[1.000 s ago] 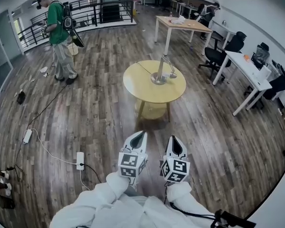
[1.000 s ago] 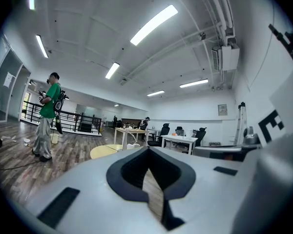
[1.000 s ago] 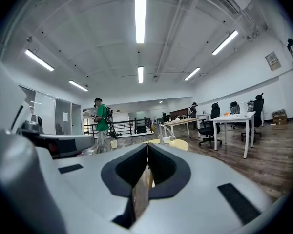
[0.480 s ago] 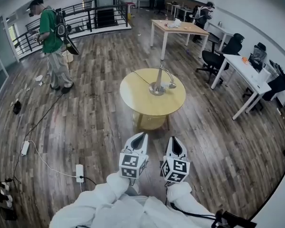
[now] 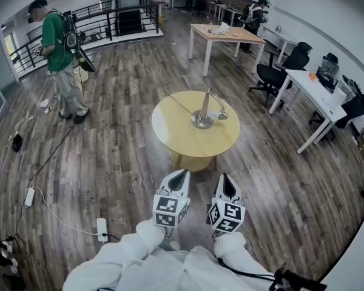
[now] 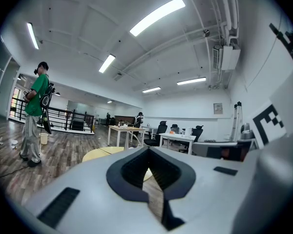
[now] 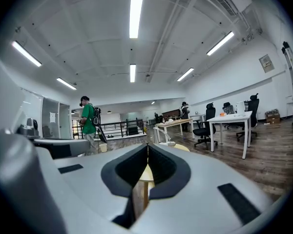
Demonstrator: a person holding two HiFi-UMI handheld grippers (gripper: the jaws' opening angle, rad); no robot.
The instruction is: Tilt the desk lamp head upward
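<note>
Two claws, the left claw [image 5: 179,173] and the right claw [image 5: 224,177], sit side by side nearest us, both closed and empty. Farther off, the desk lamp [image 5: 204,110] stands mid-way on a round yellow worktop [image 5: 173,129], with wood floor [image 5: 136,162] between. A person in green [image 5: 57,41] stands far left, and a power strip [image 5: 101,228] lies near left.

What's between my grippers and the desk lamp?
Head view: only bare wood floor, then the near half of the round yellow table, lies between left gripper, right gripper and desk lamp.
</note>
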